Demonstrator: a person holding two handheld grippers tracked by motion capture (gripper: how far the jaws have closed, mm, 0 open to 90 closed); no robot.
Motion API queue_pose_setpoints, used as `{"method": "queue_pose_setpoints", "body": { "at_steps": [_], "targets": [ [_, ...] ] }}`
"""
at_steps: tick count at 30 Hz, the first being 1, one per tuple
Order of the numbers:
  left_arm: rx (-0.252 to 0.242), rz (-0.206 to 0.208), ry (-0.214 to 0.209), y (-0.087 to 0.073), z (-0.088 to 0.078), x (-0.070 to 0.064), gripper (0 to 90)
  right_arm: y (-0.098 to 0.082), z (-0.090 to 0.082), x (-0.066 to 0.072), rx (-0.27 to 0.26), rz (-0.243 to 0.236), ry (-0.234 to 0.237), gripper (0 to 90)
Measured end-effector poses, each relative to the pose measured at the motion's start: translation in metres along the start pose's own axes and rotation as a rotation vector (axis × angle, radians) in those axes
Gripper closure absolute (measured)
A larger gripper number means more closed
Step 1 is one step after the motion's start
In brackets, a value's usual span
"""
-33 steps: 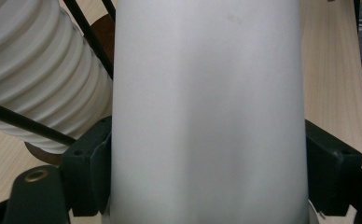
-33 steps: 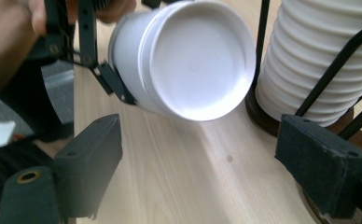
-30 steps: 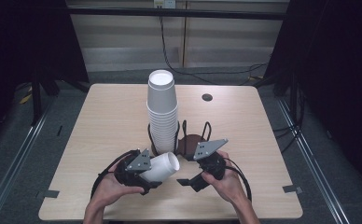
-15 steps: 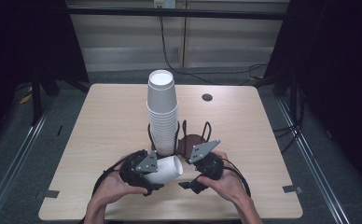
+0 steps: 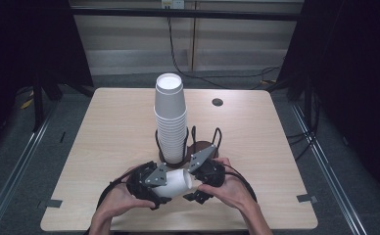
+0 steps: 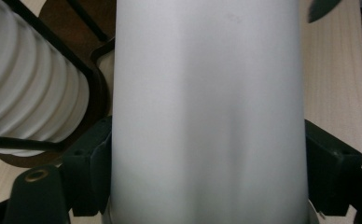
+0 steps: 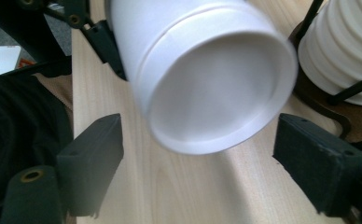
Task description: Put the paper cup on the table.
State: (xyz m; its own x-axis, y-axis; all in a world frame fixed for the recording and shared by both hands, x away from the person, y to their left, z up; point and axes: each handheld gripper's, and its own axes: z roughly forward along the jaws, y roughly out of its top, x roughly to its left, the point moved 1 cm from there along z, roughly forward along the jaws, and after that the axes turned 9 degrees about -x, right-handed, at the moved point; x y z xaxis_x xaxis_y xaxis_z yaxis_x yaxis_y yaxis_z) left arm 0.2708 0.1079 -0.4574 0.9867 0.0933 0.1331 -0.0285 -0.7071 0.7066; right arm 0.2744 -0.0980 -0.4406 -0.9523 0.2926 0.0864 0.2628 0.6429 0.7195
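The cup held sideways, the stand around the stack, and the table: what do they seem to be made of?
The cup looks like matte white paper: it has a rolled-looking base edge and no gloss. The stand looks like thin black wire loops, probably metal, on a dark brown base. The table looks like pale wood-grain laminate or wood; the streaks do not settle which.

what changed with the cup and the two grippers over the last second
The left gripper, shut on the single white paper cup, drew toward the table's near edge with the lying cup. The open right gripper closed in on its end. The tall stack of white cups in the black wire holder stayed put.
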Motion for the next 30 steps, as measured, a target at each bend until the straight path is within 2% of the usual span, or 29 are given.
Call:
{"method": "queue_pose_setpoints", "body": {
  "at_steps": [3,6,9,13,18,19,20,24,25,28,30],
  "targets": [
    [0.010,0.021,-0.016,0.001,0.003,-0.003,18.0,0.000,0.001,-0.002,0.004,0.009,0.013,17.7],
    [0.000,0.014,-0.018,0.001,0.006,-0.004,18.0,0.000,0.004,-0.002,0.025,0.006,0.038,18.8],
    [0.013,0.021,-0.028,0.002,0.009,-0.005,18.0,0.001,0.005,-0.003,0.029,-0.002,0.059,23.5],
    [0.008,0.023,-0.044,0.004,0.013,-0.007,18.2,0.000,0.008,-0.004,0.045,0.000,0.101,22.4],
    [0.015,0.028,-0.051,0.006,0.014,-0.008,18.2,0.002,0.012,-0.002,0.062,-0.011,0.117,19.0],
    [0.011,0.027,-0.055,0.006,0.014,-0.008,18.2,0.002,0.012,-0.001,0.072,-0.006,0.120,19.2],
    [0.013,0.035,-0.062,0.007,0.014,-0.007,18.3,0.003,0.013,-0.002,0.069,-0.024,0.121,19.1],
    [0.017,0.039,-0.050,0.009,0.016,-0.009,18.3,0.007,0.014,-0.001,0.073,-0.028,0.131,18.9],
    [0.019,0.038,-0.052,0.009,0.017,-0.009,18.3,0.007,0.014,0.000,0.090,-0.016,0.122,19.3],
    [0.019,0.037,-0.055,0.008,0.016,-0.009,18.3,0.008,0.014,-0.001,0.074,-0.038,0.128,21.3],
    [0.014,0.035,-0.060,0.008,0.016,-0.010,18.3,0.007,0.015,0.000,0.094,-0.026,0.127,21.1]
  ]
}}
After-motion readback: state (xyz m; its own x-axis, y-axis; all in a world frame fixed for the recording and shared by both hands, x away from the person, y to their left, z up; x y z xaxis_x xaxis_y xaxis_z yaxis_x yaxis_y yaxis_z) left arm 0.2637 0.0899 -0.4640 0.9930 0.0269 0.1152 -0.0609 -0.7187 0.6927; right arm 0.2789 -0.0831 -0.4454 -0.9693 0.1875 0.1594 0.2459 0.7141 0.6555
